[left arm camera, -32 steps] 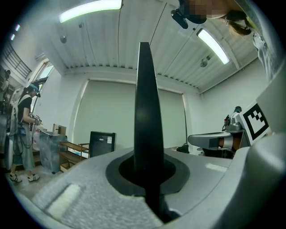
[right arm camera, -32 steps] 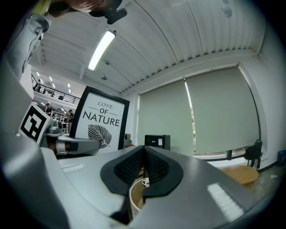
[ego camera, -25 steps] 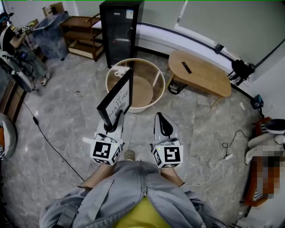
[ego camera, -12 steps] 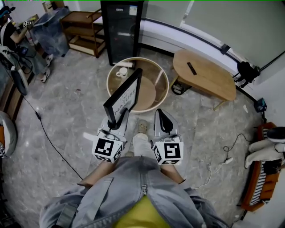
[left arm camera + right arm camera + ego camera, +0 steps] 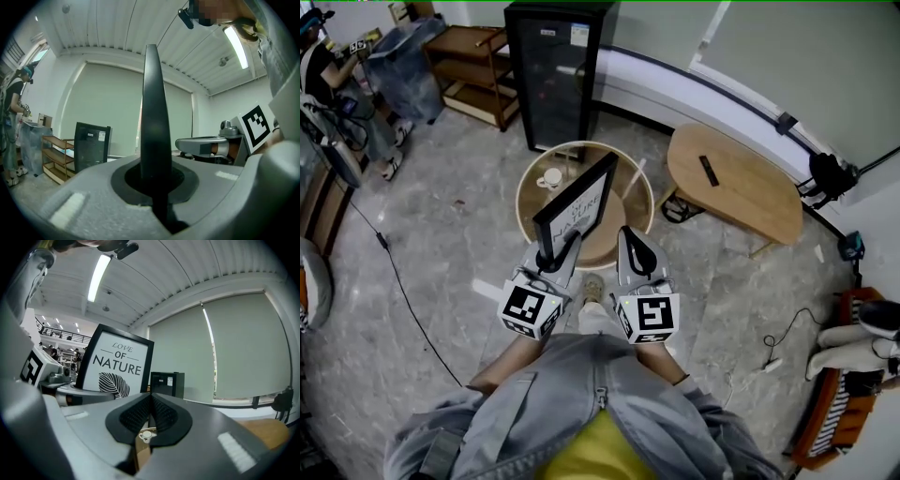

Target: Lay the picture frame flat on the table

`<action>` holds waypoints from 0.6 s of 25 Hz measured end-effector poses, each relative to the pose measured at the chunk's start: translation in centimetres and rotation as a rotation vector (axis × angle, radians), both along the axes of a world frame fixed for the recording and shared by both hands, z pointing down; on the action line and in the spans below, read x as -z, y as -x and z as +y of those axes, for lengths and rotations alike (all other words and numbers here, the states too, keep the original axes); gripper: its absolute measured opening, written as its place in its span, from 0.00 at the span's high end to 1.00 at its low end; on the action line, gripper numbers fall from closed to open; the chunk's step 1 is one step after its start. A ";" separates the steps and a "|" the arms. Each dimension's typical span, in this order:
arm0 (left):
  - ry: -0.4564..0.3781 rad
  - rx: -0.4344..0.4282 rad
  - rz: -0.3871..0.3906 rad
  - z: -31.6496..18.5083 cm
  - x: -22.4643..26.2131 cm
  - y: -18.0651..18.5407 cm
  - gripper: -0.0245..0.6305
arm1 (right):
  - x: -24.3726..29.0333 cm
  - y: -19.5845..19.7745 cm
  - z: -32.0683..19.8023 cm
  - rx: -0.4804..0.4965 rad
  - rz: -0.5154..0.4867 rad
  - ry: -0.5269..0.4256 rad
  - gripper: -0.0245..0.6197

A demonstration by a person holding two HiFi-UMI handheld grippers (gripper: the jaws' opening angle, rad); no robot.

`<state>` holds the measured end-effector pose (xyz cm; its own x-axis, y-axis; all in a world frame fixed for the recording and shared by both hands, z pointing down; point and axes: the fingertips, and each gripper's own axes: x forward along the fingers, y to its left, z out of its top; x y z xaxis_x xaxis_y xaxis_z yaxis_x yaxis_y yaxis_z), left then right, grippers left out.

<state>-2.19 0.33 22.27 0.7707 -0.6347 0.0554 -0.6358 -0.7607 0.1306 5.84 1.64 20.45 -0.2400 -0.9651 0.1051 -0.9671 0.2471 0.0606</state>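
Observation:
The picture frame point(image 5: 577, 210) is black with a white "Love of Nature" print; it stands upright in the air over the near part of the round wooden table point(image 5: 528, 184). My left gripper point(image 5: 547, 255) is shut on its lower corner. In the left gripper view the frame point(image 5: 151, 117) shows edge-on as a dark bar rising from the closed left gripper point(image 5: 152, 180). My right gripper point(image 5: 625, 236) is shut and empty, just right of the frame and apart from it. In the right gripper view the right gripper point(image 5: 150, 401) has its pads together, with the frame point(image 5: 117, 364) at the left.
A white cup point(image 5: 550, 177) stands on the round table's far left. Behind it is a black cabinet point(image 5: 555, 70), a wooden shelf point(image 5: 473, 61) to its left, an oval wooden table point(image 5: 736, 183) at the right. A cable point(image 5: 403, 291) crosses the floor; a person point(image 5: 328, 84) is far left.
Both grippers and the held frame have moved forward, from over the floor to over the round table's near edge. The frame stays upright and both grippers stay shut.

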 end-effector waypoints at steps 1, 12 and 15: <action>0.009 -0.002 -0.001 -1.1 -0.2 -0.8 0.95 | 0.0 -0.7 -1.2 0.003 0.002 0.004 0.96; 0.115 0.008 -0.027 -11.4 -5.1 -6.0 0.95 | -3.3 -4.7 -12.1 0.103 -0.003 0.075 0.92; 0.161 0.012 -0.031 -12.9 -6.8 -6.3 0.95 | -5.2 -5.0 -13.5 0.118 0.003 0.115 0.92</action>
<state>4.11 -12.54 29.10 0.7593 -0.6250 0.1812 -0.6506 -0.7236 0.2303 10.84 -11.81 25.65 -0.3509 -0.9116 0.2142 -0.9306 0.3649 0.0281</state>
